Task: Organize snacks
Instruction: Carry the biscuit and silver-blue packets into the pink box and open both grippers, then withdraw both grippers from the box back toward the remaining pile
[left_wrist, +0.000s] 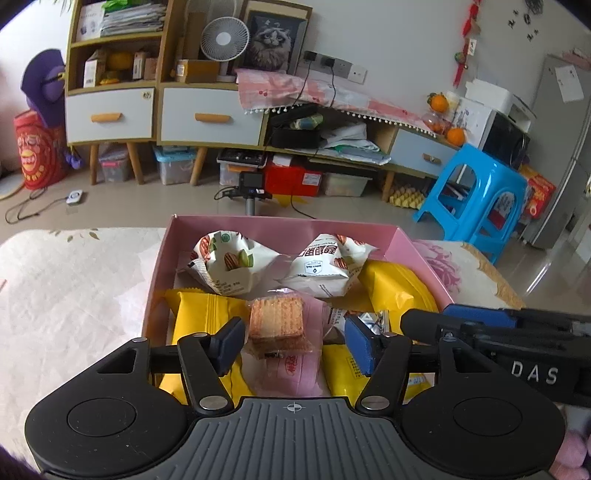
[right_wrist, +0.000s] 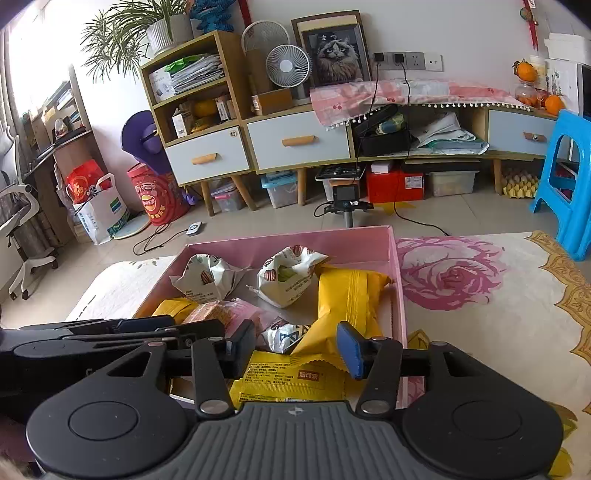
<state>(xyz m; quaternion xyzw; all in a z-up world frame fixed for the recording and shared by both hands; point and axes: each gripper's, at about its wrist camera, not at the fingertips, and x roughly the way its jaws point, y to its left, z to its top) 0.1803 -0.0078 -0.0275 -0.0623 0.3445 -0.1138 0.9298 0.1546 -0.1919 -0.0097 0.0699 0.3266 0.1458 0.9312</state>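
Left wrist — wafer packet between jaws

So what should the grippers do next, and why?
Probably lift both away. The left gripper and right gripper stand open over the pink box; the wafer and yellow packs lie inside, unheld.

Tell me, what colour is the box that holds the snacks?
Pink; the box shows best in the right wrist view.
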